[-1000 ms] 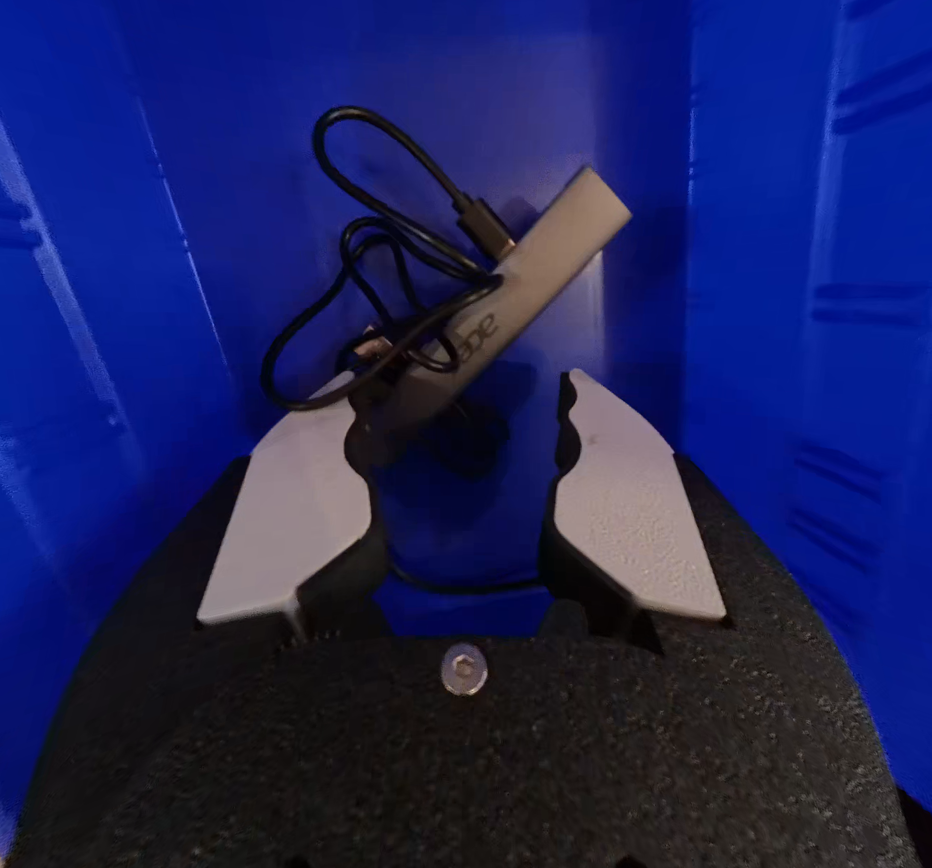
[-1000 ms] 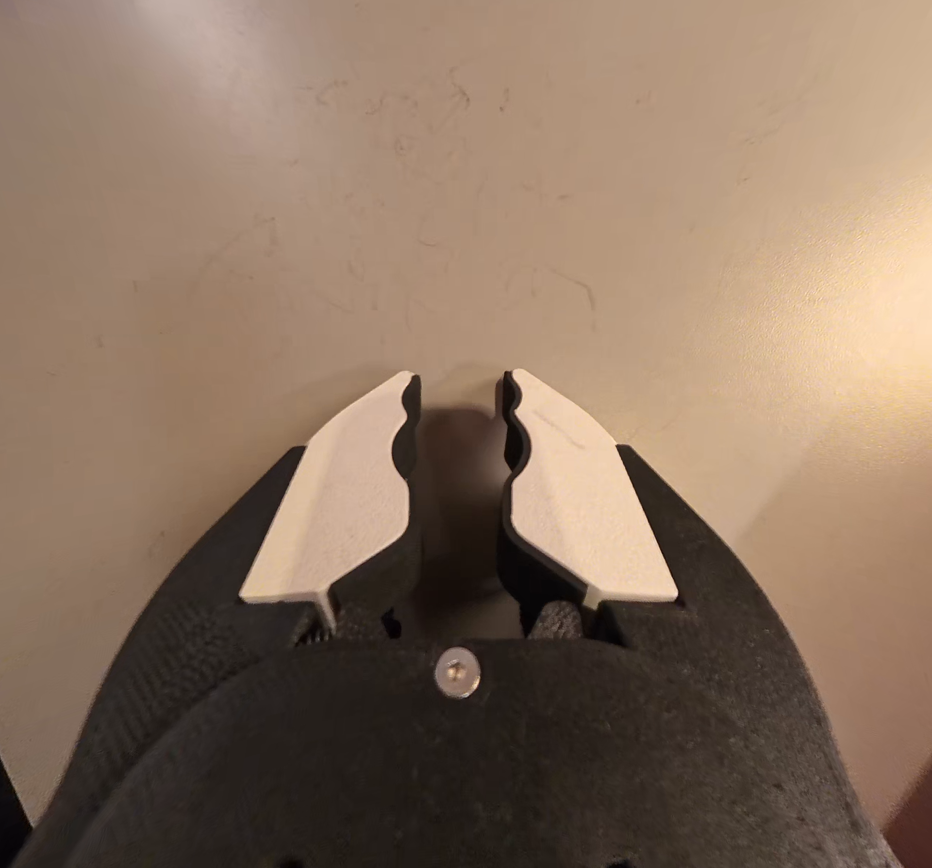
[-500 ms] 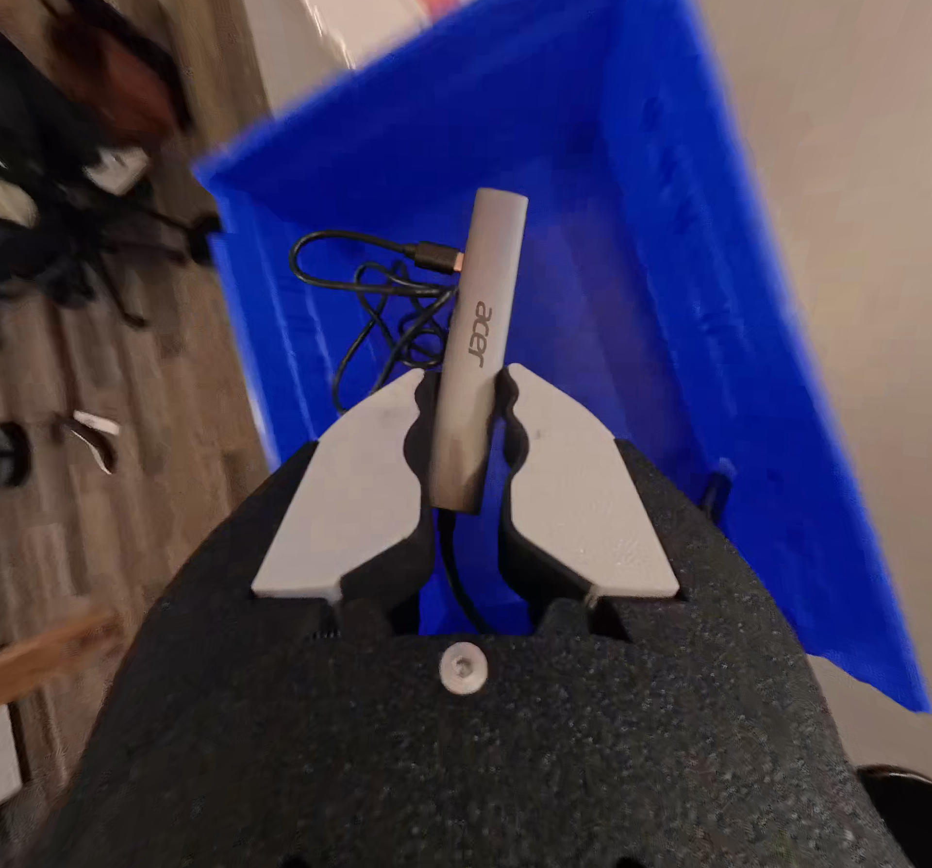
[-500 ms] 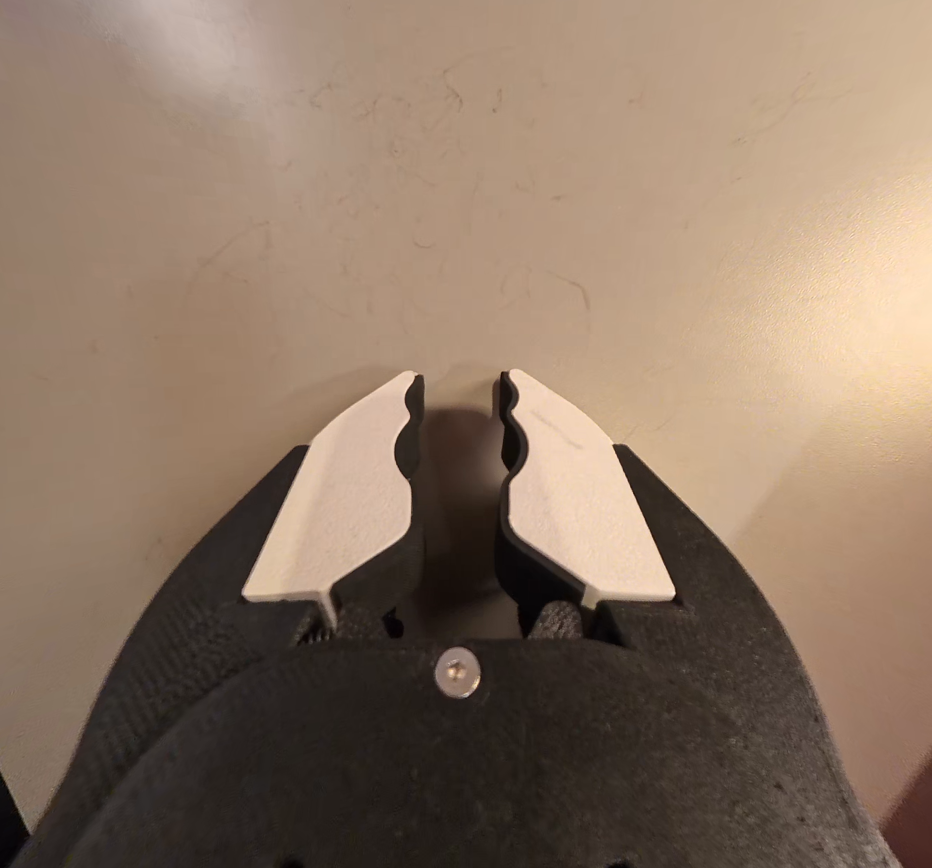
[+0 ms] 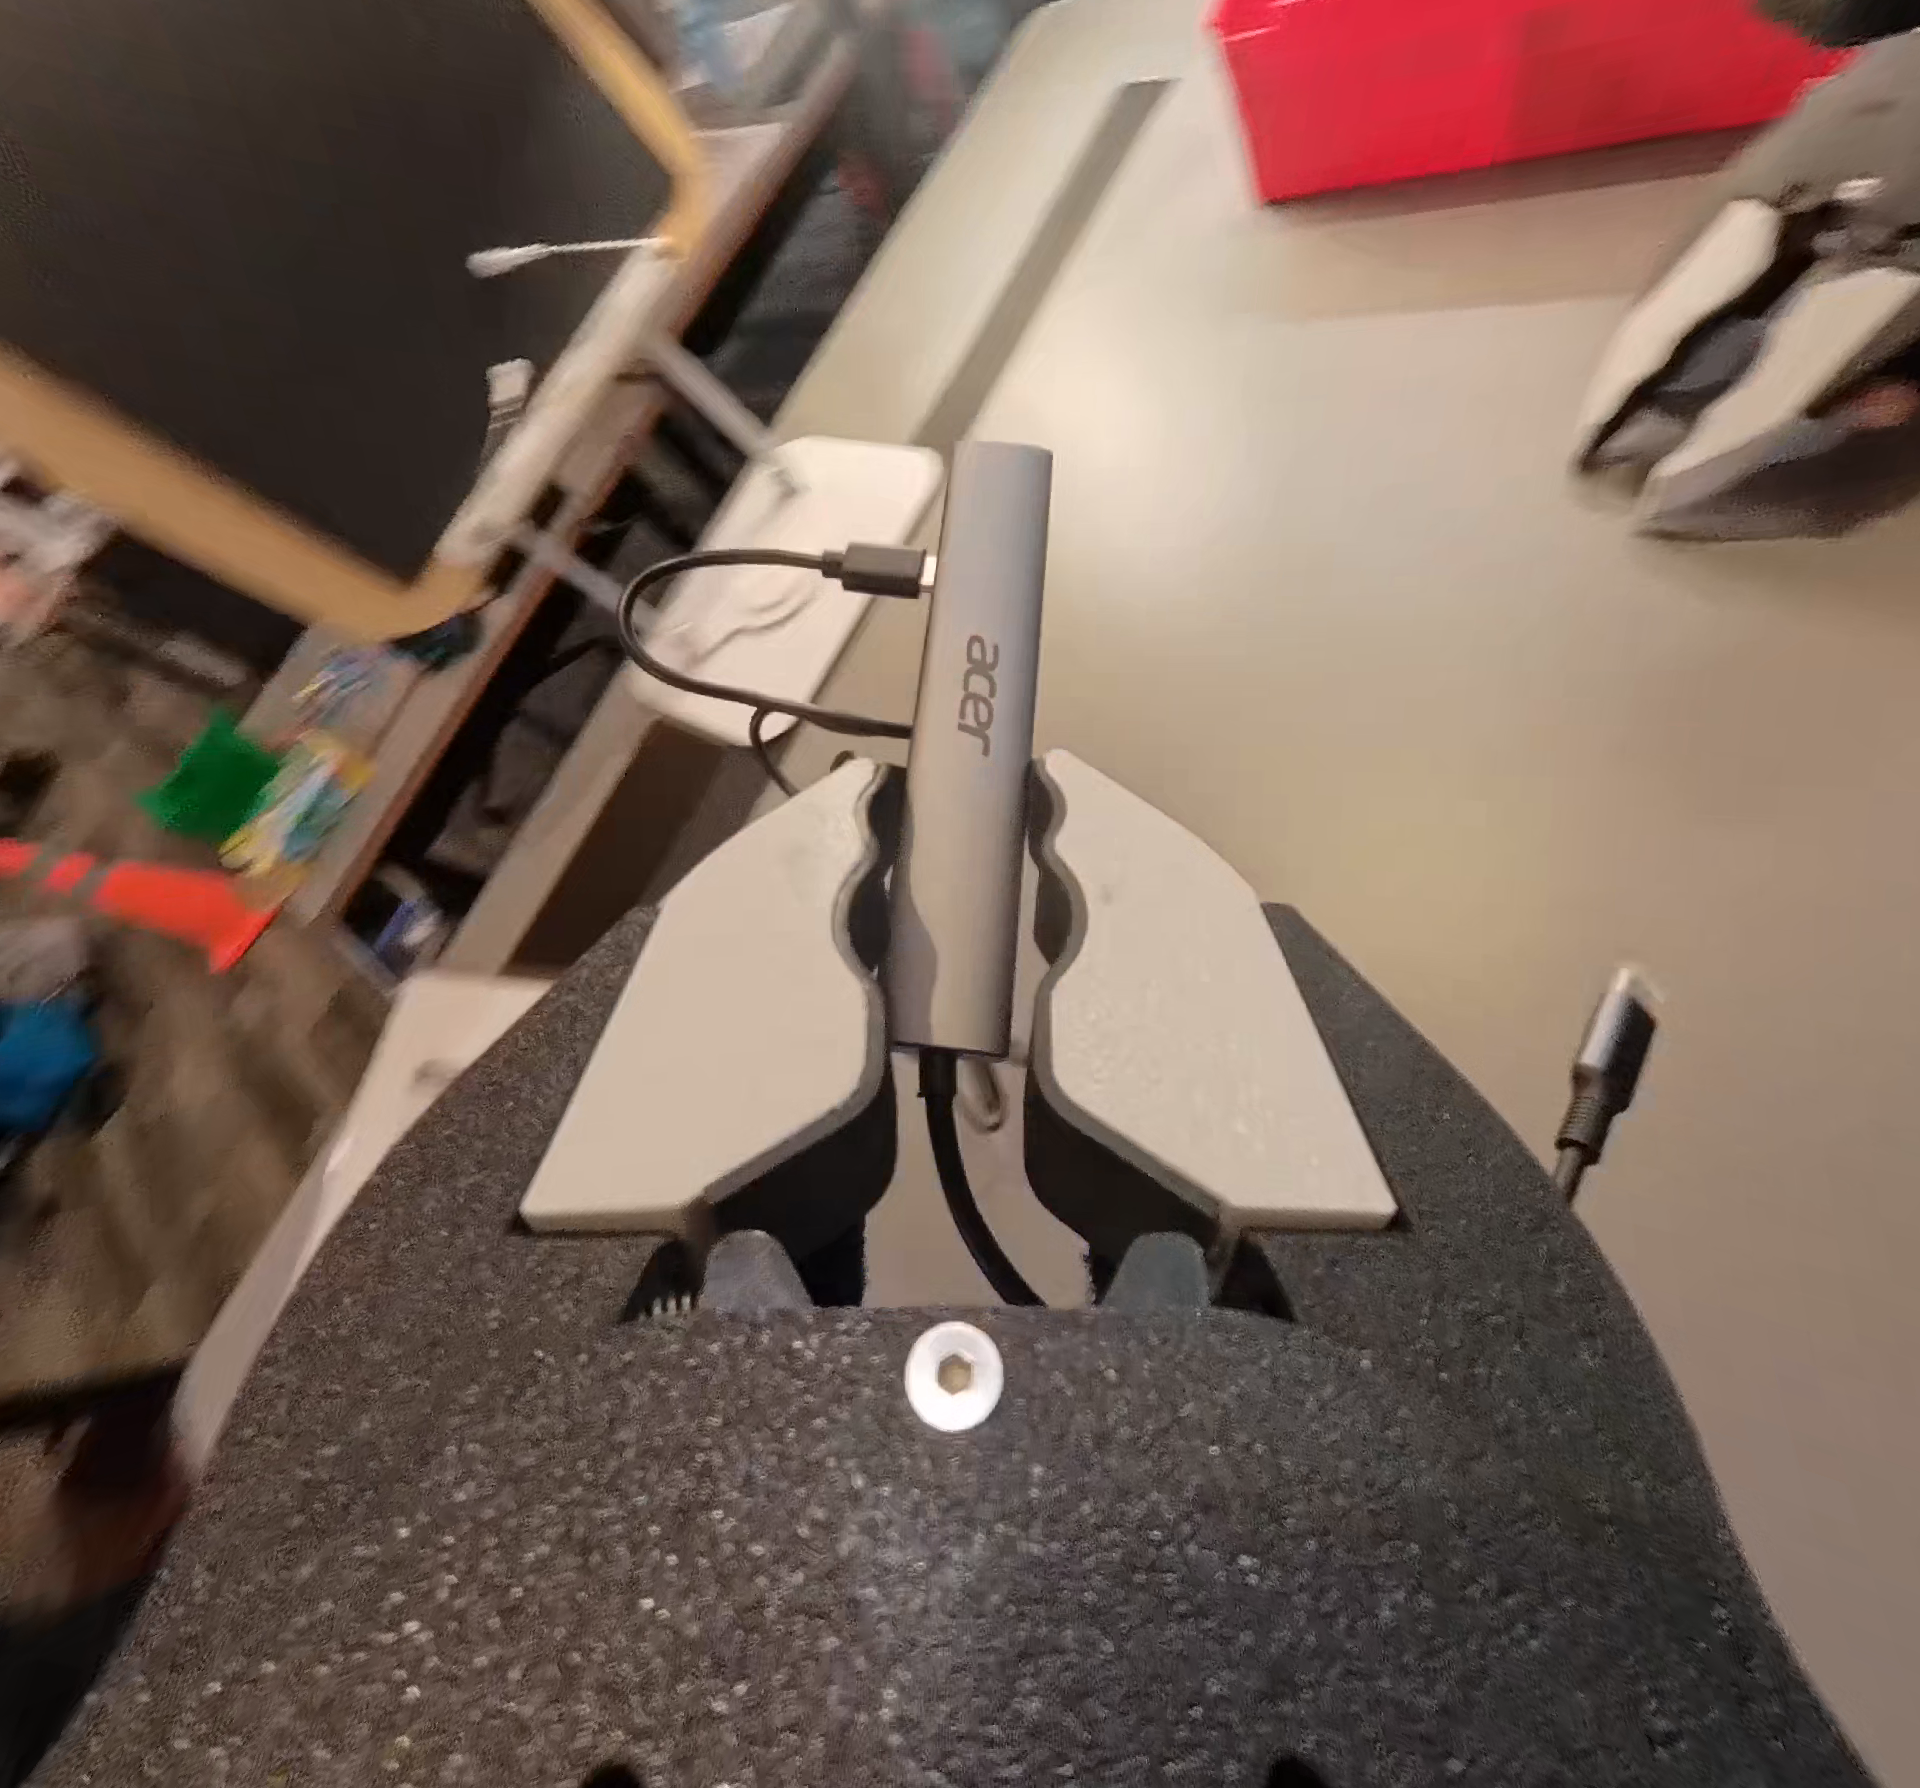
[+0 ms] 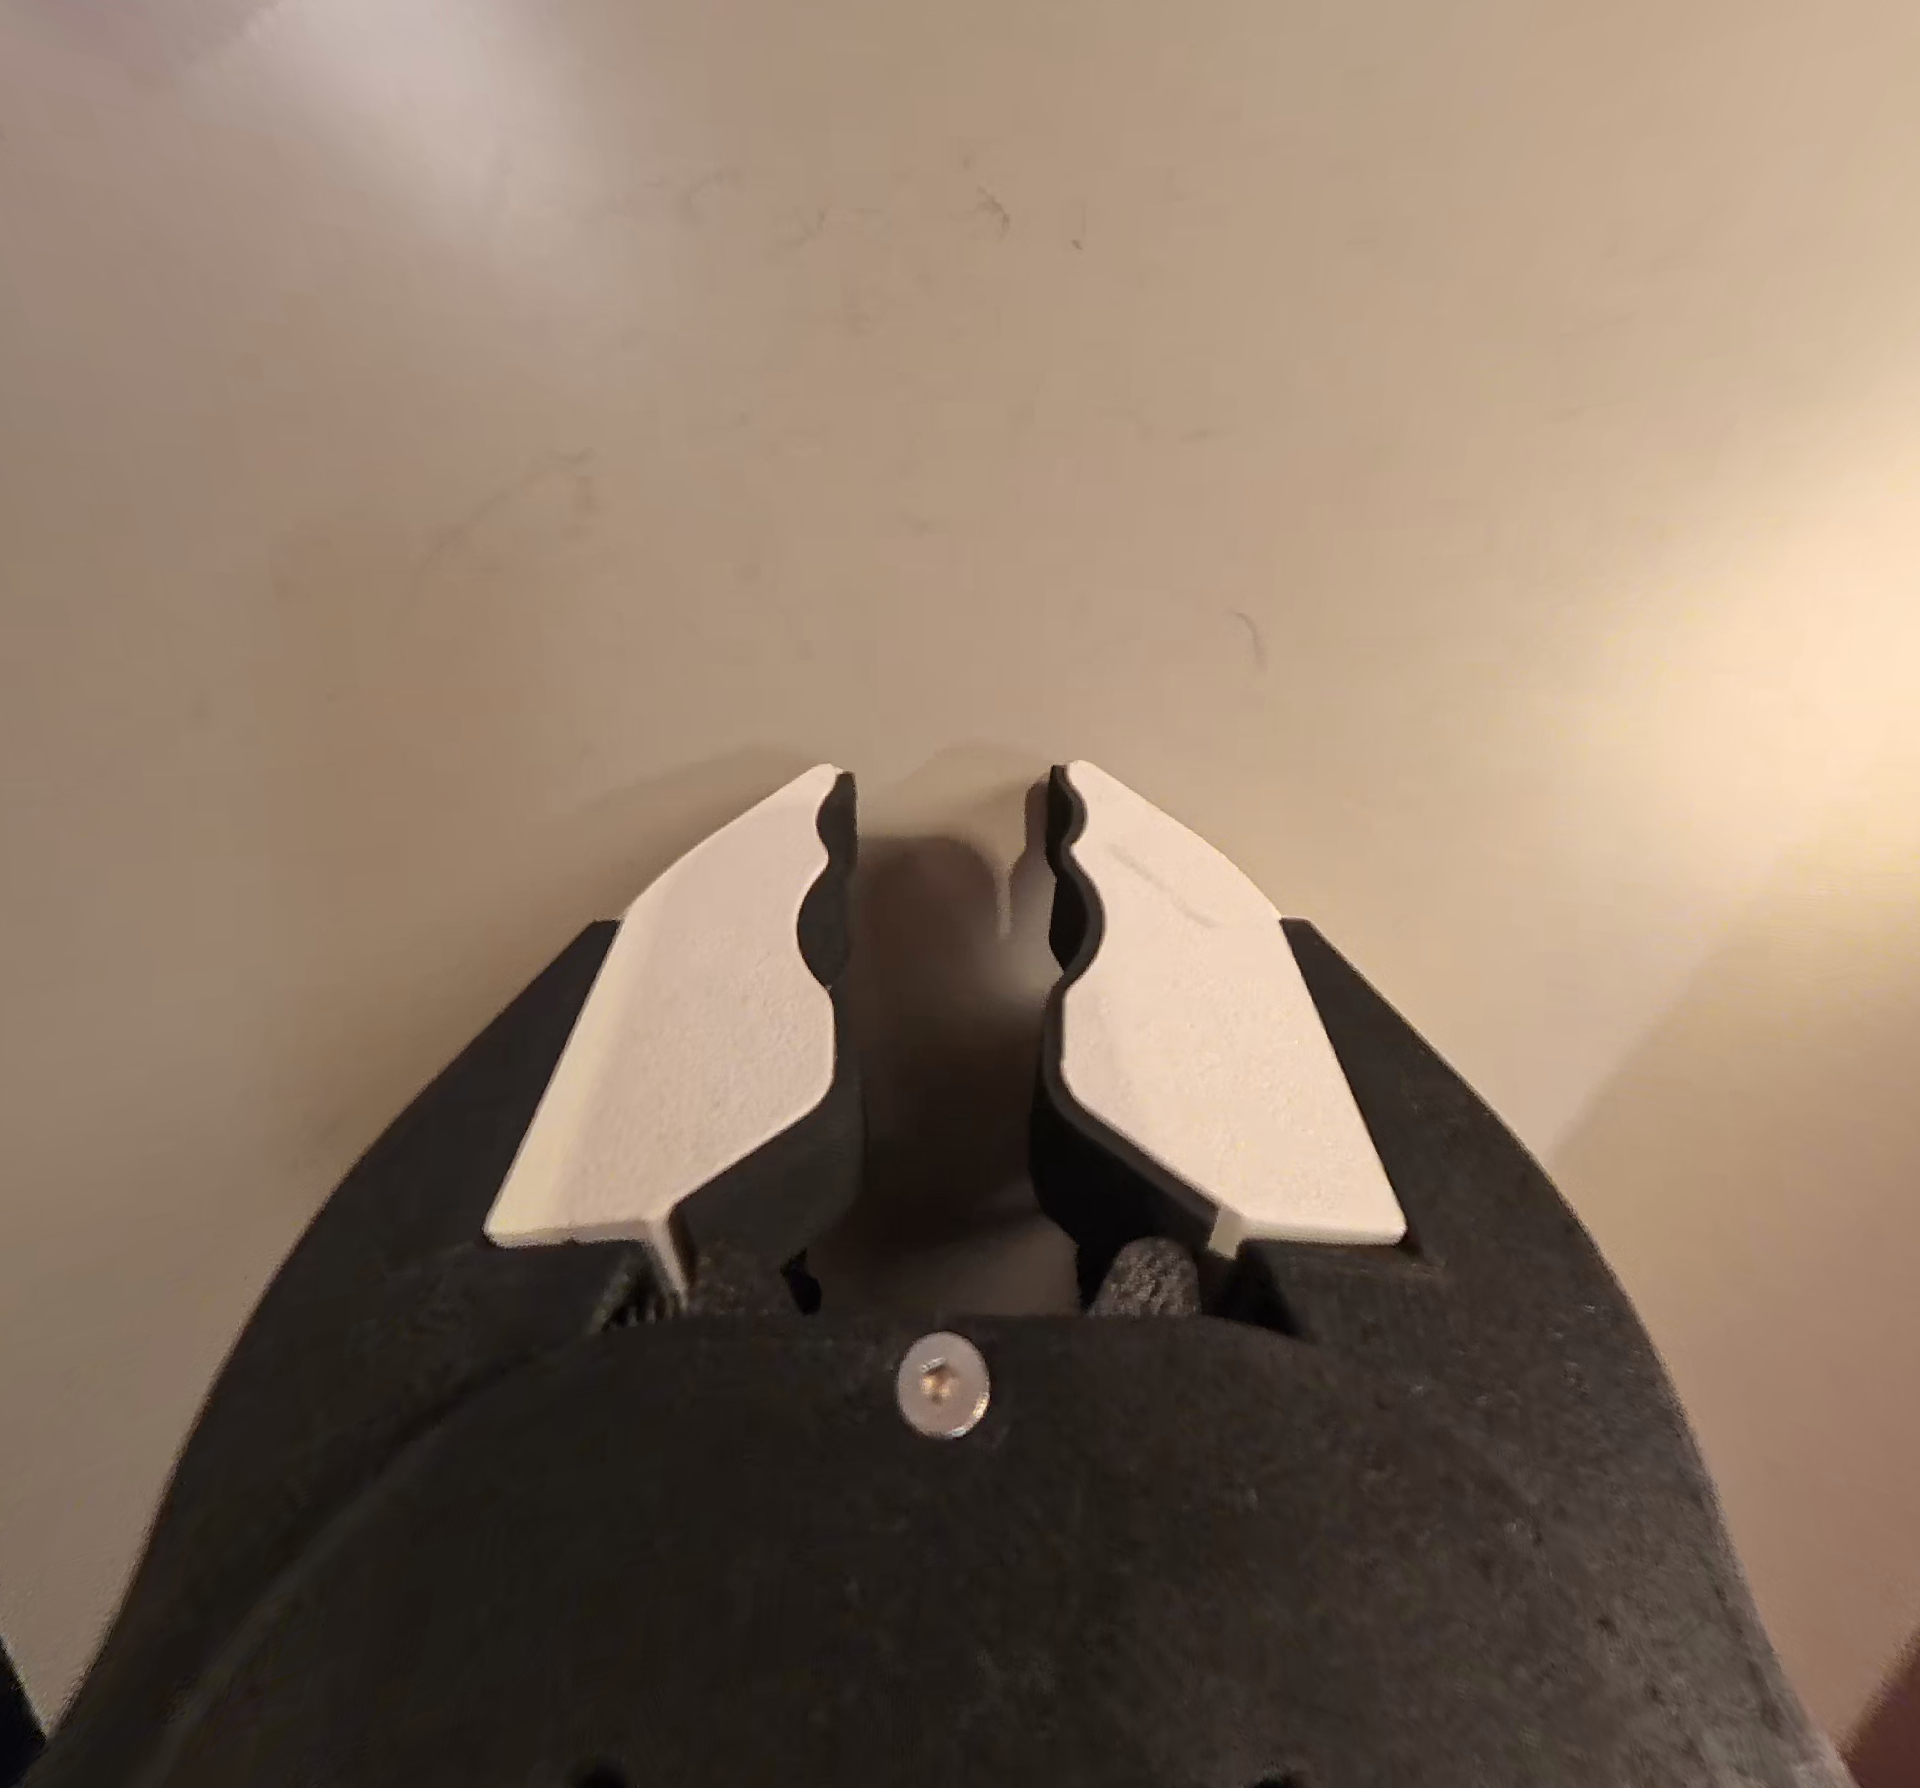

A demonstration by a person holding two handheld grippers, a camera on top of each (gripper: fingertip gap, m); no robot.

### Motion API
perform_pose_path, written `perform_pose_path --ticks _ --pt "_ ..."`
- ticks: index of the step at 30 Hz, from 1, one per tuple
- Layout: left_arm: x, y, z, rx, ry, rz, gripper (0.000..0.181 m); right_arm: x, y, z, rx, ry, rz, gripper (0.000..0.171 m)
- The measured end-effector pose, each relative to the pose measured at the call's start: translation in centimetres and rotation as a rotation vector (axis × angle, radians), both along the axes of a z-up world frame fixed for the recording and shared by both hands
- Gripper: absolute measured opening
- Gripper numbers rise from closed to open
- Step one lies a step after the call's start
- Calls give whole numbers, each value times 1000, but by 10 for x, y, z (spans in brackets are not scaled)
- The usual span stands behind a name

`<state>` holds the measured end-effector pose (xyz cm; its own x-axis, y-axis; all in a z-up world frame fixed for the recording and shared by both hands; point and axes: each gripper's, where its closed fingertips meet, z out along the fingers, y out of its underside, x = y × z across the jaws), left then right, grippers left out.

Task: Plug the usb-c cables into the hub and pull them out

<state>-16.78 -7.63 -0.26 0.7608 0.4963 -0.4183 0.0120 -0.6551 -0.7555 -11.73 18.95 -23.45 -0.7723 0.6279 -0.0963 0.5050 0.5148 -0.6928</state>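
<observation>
My left gripper (image 5: 954,772) is shut on a grey bar-shaped usb hub (image 5: 982,689) and holds it upright above the table. A black usb-c plug (image 5: 878,570) sits in the hub's left side, and its cable (image 5: 675,658) loops down to the left. The hub's own black lead hangs from its lower end between the fingers. A second loose usb-c plug (image 5: 1608,1047) shows at the right of my left gripper's body. My right gripper (image 6: 951,788) is open and empty, close above the bare beige table; it also shows blurred in the left wrist view (image 5: 1756,388).
A red bin (image 5: 1475,45) stands at the far right of the beige table (image 5: 1299,699). A white object (image 5: 790,595) lies at the table's left edge. Beyond the edge are a framed dark board (image 5: 260,211) and floor clutter (image 5: 208,824). The gap from one gripper's tips to the other's is roughly 35 centimeters.
My left gripper closed on the hub, lifted it out of the blue bin and swung it over the table. My right gripper's jaws opened slightly; it stayed in place.
</observation>
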Motion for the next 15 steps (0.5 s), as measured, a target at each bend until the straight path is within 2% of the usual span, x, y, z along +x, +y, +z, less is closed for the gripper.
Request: perform_pose_path --ticks 3,7,11,15 --pt "9 61 -48 19 -90 -146 24 4 -3 8 -27 52 7 38" --pt "30 122 -94 82 -206 -298 24 10 -10 34 -129 183 14 40" --pt "49 155 -129 96 -307 -375 24 11 -13 56 -113 347 34 46" --pt "66 171 -153 105 -404 -424 24 13 -24 69 -30 503 98 51"
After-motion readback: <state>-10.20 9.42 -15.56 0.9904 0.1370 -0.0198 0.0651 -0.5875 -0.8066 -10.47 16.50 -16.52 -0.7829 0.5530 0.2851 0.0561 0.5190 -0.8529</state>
